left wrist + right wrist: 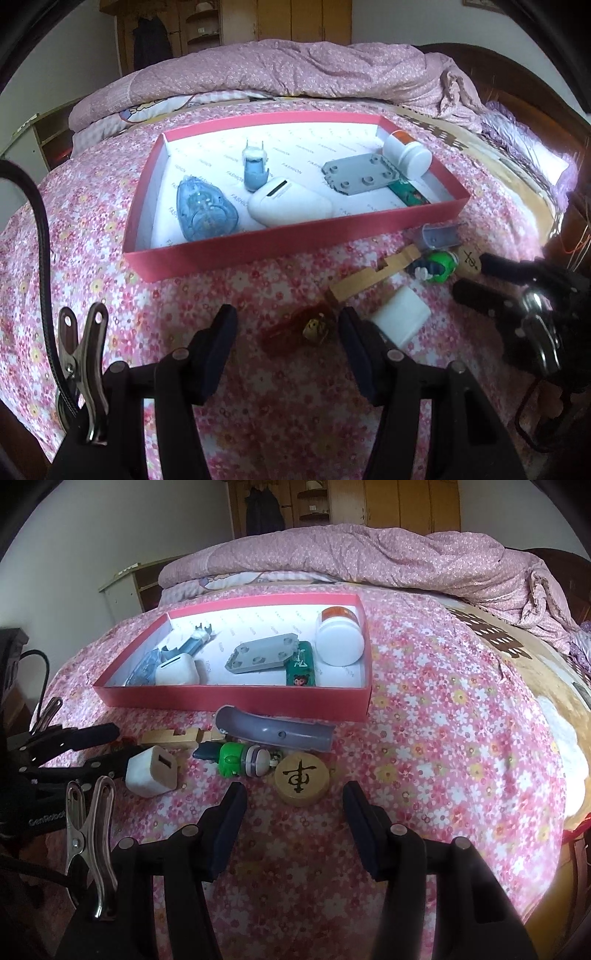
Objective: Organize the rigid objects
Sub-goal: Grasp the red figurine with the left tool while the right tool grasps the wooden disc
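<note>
A red box [236, 251] with a white floor holds a blue clear case [203, 210], a white case [291, 203], a grey plate [364, 173] and a white bottle [408, 153]. On the flowered bedspread before the box lie loose pieces. A dark red piece with a gold cube [306, 328] rests between the fingers of my open left gripper [288, 317], untouched by the pads. Beside it is a white plug block [400, 317]. My right gripper [295, 790] is open around a wooden disc [302, 778] bearing a black character, with gaps on both sides.
A wooden notched bar [173, 736], a green toy [236, 760] and a grey curved channel [273, 731] lie between the box [229, 698] and the grippers. A rumpled pink quilt [369, 554] is heaped behind the box. The bed edge falls away on the right.
</note>
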Tool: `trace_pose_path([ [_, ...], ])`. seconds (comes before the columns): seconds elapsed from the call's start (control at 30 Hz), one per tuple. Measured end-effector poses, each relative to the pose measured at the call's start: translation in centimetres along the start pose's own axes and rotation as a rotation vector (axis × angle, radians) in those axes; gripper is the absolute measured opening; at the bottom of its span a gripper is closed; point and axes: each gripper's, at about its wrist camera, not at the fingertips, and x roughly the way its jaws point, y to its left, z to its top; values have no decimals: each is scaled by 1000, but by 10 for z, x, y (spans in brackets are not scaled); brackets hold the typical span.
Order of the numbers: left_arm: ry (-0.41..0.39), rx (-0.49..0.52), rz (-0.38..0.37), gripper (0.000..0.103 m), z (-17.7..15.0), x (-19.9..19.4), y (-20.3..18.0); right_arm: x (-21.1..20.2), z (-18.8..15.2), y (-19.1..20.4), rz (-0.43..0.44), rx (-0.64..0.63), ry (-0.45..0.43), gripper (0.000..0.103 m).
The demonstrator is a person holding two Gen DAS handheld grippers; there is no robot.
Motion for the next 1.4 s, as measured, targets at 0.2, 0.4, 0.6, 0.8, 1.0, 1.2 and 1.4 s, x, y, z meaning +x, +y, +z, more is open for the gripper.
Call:
trace_pose_path([
  [0.2, -6, 29, -37, 36, -2, -5, -5, 2, -2, 4, -30, -24, -11, 56],
  [0.4, -9, 31, -66, 36, -4, -10, -8, 2, -2, 4, -60, -26, -17, 46],
  [0.6, -15, -3, -75, 36, -5, -15, -1, 0, -2, -2, -67, -5, -23, 32],
  [0.8, -42, -30, -70, 36, 0, -23, 7, -8, -2, -3, -23, 17, -36, 32],
  [1.0, -79, -42, -30, 36, 15, -28, 16, -19, 1, 7, -4, -11, -70, 32],
  [1.2, -99, -74, -14, 36, 34, -25, 29, -23, 2, 15, 14, -31, -75, 32],
  [1.4, -124, -77, 3, 36, 57, -18, 35, -23, 4, 18, 24, -33, -66, 32],
])
